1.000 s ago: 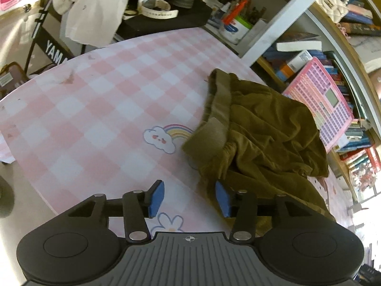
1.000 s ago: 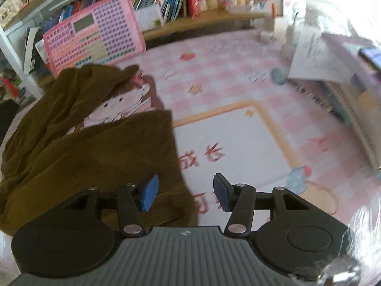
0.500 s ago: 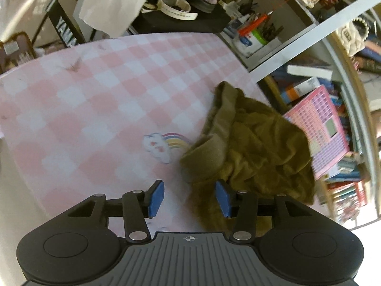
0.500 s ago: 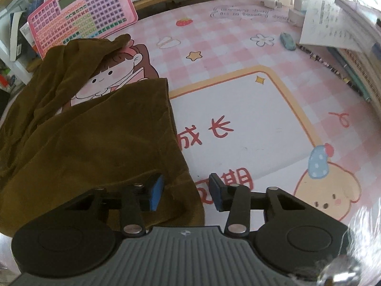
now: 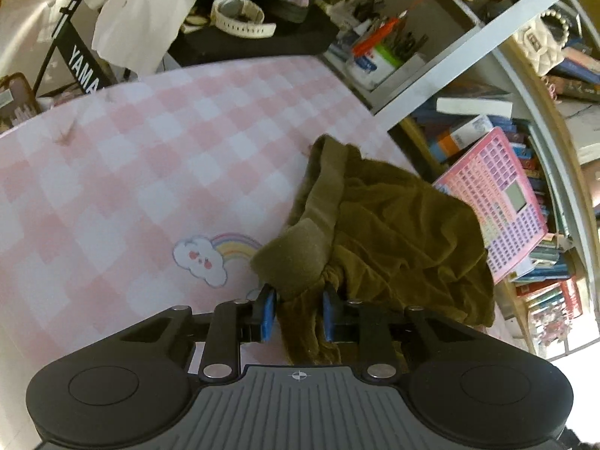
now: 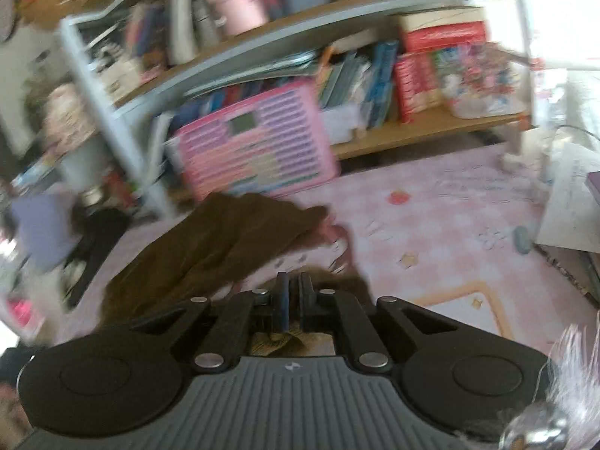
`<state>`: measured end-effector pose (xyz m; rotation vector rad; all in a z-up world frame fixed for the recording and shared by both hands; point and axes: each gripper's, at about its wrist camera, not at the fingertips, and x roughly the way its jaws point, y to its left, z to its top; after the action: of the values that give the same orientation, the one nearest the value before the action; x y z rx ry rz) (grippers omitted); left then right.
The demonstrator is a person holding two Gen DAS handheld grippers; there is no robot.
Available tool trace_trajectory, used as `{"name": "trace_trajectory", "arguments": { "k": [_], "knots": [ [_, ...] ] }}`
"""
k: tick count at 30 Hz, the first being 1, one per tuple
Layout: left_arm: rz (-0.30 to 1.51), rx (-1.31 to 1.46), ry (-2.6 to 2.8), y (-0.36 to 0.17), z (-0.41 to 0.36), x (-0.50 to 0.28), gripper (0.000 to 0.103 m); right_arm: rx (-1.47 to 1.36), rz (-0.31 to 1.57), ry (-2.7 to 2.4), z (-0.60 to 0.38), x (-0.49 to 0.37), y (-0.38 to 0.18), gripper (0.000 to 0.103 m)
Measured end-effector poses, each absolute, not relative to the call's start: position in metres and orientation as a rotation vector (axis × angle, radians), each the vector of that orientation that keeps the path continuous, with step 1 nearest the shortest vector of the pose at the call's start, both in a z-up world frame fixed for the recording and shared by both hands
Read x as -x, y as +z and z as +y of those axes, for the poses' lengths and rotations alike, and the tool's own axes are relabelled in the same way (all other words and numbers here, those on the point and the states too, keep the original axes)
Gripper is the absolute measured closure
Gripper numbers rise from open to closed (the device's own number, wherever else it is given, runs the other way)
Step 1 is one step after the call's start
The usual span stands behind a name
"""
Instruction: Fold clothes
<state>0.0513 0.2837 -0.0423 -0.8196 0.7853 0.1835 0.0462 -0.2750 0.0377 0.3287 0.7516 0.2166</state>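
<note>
An olive-brown garment (image 5: 393, 232) lies crumpled on the pink checked table mat (image 5: 150, 157). Its folded waistband corner sits between the blue pads of my left gripper (image 5: 297, 311). The left jaws are closing, and the bunched cloth fills the gap between them. In the blurred right wrist view, my right gripper (image 6: 294, 292) is shut on an edge of the same garment (image 6: 225, 247). A bit of cloth shows under its fingers. The fabric stretches from there toward the back left, lifted off the mat (image 6: 450, 225).
A pink toy keyboard (image 5: 506, 206) (image 6: 255, 150) leans on the bookshelf behind the mat. A pen cup (image 5: 378, 56) and a white cloth (image 5: 138, 18) sit past the far edge. Papers (image 6: 573, 206) lie at the right.
Both pairs of jaws have narrowed onto the garment. The left gripper edged over the waistband corner. The right gripper rose with the cloth's edge, and its view swung up toward the shelves.
</note>
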Motion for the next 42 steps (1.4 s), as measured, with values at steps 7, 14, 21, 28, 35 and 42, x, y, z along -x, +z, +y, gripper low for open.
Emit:
{"name": "trace_trajectory", "arguments": {
  "k": [7, 14, 21, 28, 35, 42],
  "knots": [
    [0.781, 0.827, 0.214, -0.045, 0.298, -0.047, 0.081, -0.358, 1.117, 0.082, -0.289, -0.017, -0.052, 0.089],
    [0.784, 0.795, 0.199, -0.040, 0.294, -0.052, 0.081, -0.396, 1.077, 0.079, -0.284, -0.018, -0.053, 0.079],
    [0.796, 0.795, 0.236, -0.045, 0.294, -0.050, 0.084, -0.135, 1.108, 0.170, -0.243, -0.034, -0.058, 0.099],
    [0.738, 0.770, 0.159, -0.019, 0.284, -0.043, 0.085, -0.125, 0.787, 0.197, -0.256, -0.053, 0.047, 0.099],
    [0.834, 0.828, 0.185, -0.052, 0.297, -0.018, 0.083, -0.086, 1.137, 0.190, -0.268, -0.019, -0.036, 0.098],
    [0.840, 0.857, 0.200, -0.058, 0.297, -0.019, 0.072, -0.061, 1.107, 0.161, -0.261, -0.019, -0.040, 0.088]
  ]
}}
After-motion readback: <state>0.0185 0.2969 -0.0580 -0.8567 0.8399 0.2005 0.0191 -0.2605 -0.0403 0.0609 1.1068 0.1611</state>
